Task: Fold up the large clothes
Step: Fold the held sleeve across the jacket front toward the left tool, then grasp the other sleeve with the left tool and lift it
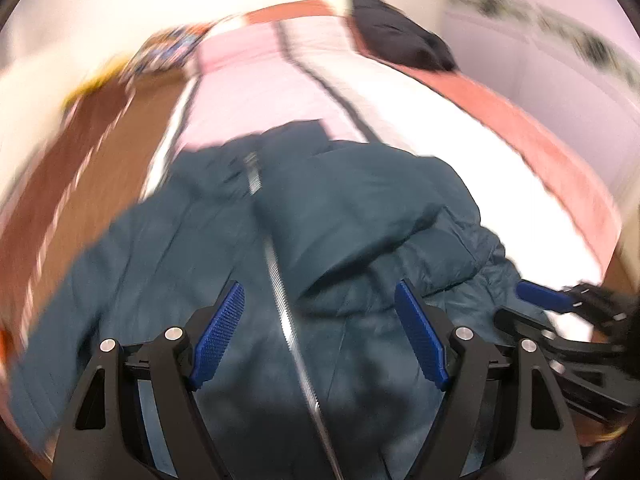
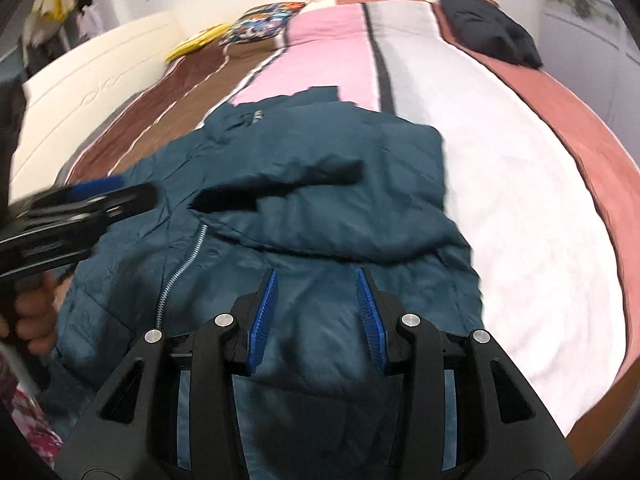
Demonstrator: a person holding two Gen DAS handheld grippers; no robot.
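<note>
A dark teal padded jacket (image 1: 360, 208) with a silver zipper (image 1: 280, 280) lies crumpled on the striped bed cover (image 1: 248, 80), one part folded over its middle. My left gripper (image 1: 320, 285) hovers open over the zipper line with nothing between its blue pads (image 1: 222, 332). My right gripper (image 2: 317, 273) stands open above the jacket (image 2: 320, 176) near its lower edge, and the fabric shows through the gap without being pinched. The right gripper (image 1: 552, 300) also appears at the jacket's right edge. The left gripper (image 2: 100, 196), held in a hand (image 2: 32, 312), appears at its left side.
A folded black garment (image 2: 488, 28) lies at the bed's far right corner. A patterned pillow (image 2: 260, 26) and a yellow item (image 2: 196, 42) sit at the far left. A cream headboard (image 2: 92, 76) runs along the left. The white and pink cover (image 2: 520, 216) stretches right of the jacket.
</note>
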